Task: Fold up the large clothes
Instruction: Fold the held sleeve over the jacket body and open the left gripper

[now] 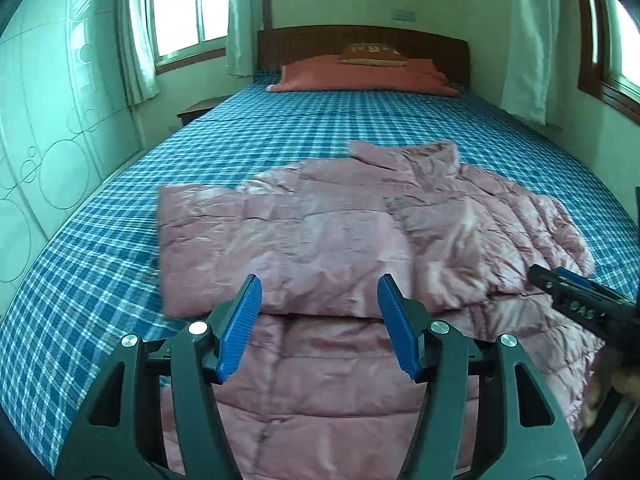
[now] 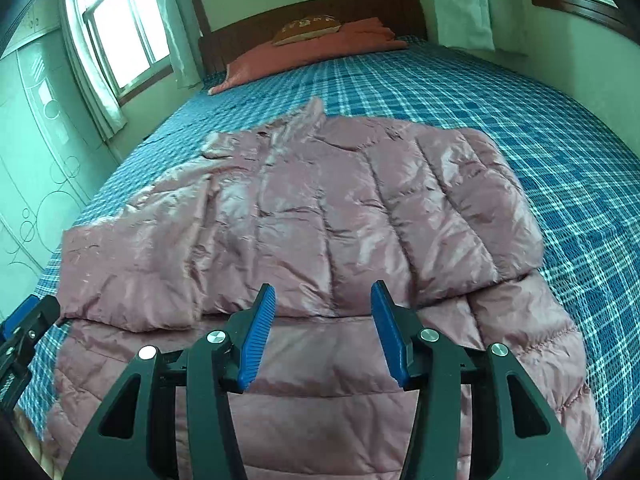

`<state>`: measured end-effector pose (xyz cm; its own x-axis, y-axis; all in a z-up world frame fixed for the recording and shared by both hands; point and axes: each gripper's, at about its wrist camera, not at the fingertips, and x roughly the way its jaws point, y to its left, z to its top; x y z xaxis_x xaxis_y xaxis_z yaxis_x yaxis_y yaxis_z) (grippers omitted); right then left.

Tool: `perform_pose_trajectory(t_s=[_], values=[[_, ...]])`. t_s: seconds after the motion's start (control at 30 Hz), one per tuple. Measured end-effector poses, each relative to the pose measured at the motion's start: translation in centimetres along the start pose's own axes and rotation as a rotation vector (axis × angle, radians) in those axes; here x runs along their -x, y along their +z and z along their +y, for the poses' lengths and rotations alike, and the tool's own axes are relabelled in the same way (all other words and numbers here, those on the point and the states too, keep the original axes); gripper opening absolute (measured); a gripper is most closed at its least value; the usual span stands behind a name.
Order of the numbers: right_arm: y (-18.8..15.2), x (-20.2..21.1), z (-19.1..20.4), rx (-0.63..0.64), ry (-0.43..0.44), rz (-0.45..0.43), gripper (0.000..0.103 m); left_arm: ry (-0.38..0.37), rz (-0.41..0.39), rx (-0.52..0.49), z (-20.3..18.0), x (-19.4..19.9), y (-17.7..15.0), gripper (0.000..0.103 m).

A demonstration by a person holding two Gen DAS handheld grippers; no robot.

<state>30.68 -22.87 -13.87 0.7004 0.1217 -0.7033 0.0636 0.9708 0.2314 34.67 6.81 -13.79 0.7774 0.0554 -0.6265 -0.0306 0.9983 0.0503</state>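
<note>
Pink puffer jacket point(image 1: 320, 232) lies spread on the bed point(image 1: 360, 120), on the blue plaid sheet, collar toward the headboard point(image 1: 360, 40), hem toward the cameras. Both sleeves are folded in across the chest: one runs across the front w/ its cuff end at the left in the left wrist view, the other point(image 2: 460, 200) lies diagonally over the right half in the right wrist view. Left gripper point(image 1: 320, 284) hangs above the lower front of the jacket, jaws apart, nothing between the blue pads, no fabric pinched. Right gripper point(image 2: 323, 292) same story: jaws parted, empty, poised over the jacket's midsection just below the folded sleeves. Each tool shows at the edge of the other's view, so they sit side by side near the hem. Far end of bed: a folded reddish quilt point(image 1: 360, 76) w/ a small brown pillow point(image 1: 372, 54) on top, well apart from the jacket. Curtained windows either side, pale wardrobe point(image 1: 48, 120) at left.
</note>
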Motion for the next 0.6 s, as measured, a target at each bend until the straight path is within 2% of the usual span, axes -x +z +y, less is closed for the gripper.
perform_pose_trajectory(t_s=[0.13, 0.23, 0.27, 0.3, 0.33, 0.37, 0.5, 0.6], values=[[1.0, -2.8, 4.3, 0.021, 0.111, 0.053, 0.064, 0.085, 0.019, 0.055, 5.1, -0.9, 0.1, 0.060], [1.5, -5.1, 6.7, 0.051, 0.103, 0.065, 0.065, 0.126, 0.037, 0.085, 8.0, -1.6, -0.1, 0.064], [1.6, -5.8, 7.2, 0.057, 0.099, 0.082, 0.055, 0.136, 0.041, 0.089, 8.5, -1.8, -0.1, 0.065], [1.7, -6.2, 7.7, 0.069, 0.099, 0.099, 0.041, 0.146, 0.047, 0.095, 9.2, -2.0, -0.2, 0.065], [1.8, -6.4, 8.2, 0.086, 0.102, 0.108, 0.021, 0.148, 0.053, 0.099, 9.7, -2.3, -0.1, 0.065], [1.9, -6.0, 8.5, 0.106, 0.095, 0.090, 0.015, 0.150, 0.057, 0.106, 10.2, -2.4, -0.2, 0.065], [2.8, -2.9, 7.2, 0.168, 0.015, -0.009, 0.011, 0.154, 0.047, 0.121, 11.6, -2.7, 0.4, 0.065], [4.0, -1.1, 3.8, 0.157, -0.047, -0.049, 0.011, 0.141, 0.041, 0.130, 11.9, -2.8, 0.9, 0.065]])
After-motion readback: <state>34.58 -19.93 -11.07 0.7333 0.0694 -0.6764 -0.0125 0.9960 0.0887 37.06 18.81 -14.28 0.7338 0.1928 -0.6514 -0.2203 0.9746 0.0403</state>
